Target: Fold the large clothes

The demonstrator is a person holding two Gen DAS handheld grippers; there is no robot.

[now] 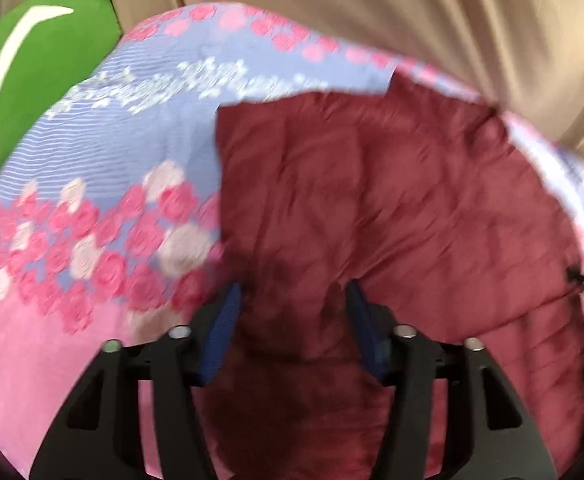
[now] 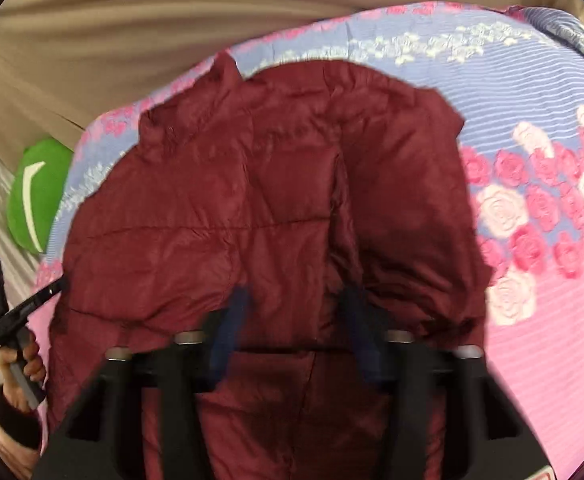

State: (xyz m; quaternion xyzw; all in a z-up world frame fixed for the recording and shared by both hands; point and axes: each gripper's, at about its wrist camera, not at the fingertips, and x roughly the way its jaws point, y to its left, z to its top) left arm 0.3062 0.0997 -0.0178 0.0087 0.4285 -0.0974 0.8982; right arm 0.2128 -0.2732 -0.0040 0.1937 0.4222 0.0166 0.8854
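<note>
A dark red padded jacket (image 1: pixel 371 200) lies on a bedspread (image 1: pixel 92 168) with pink roses and blue stripes. In the left wrist view the jacket fills the center and the lower right of the frame, and its upper edge is near the middle of the picture. The left gripper (image 1: pixel 293 312) is at the bottom center, just over the lower part of the jacket. Its two blue fingers (image 1: pixel 222 336) stand clearly apart, and red cloth shows between them. The picture is blurred, so I cannot tell if the fingers press on the cloth or only hang above it.

In the right wrist view the jacket (image 2: pixel 272 208) covers most of the center, with the collar toward the upper left. The right gripper (image 2: pixel 292 320) is at the bottom center, with its jaws wide apart and jacket cloth in the gap; no grip can be seen here.

A green cushion (image 1: pixel 40 68) lies at the upper left of the left view. A beige curtain (image 1: pixel 411 20) hangs across the top. At the lower left edge of the right view, a hand (image 2: pixel 20 364) holds a black handle.
</note>
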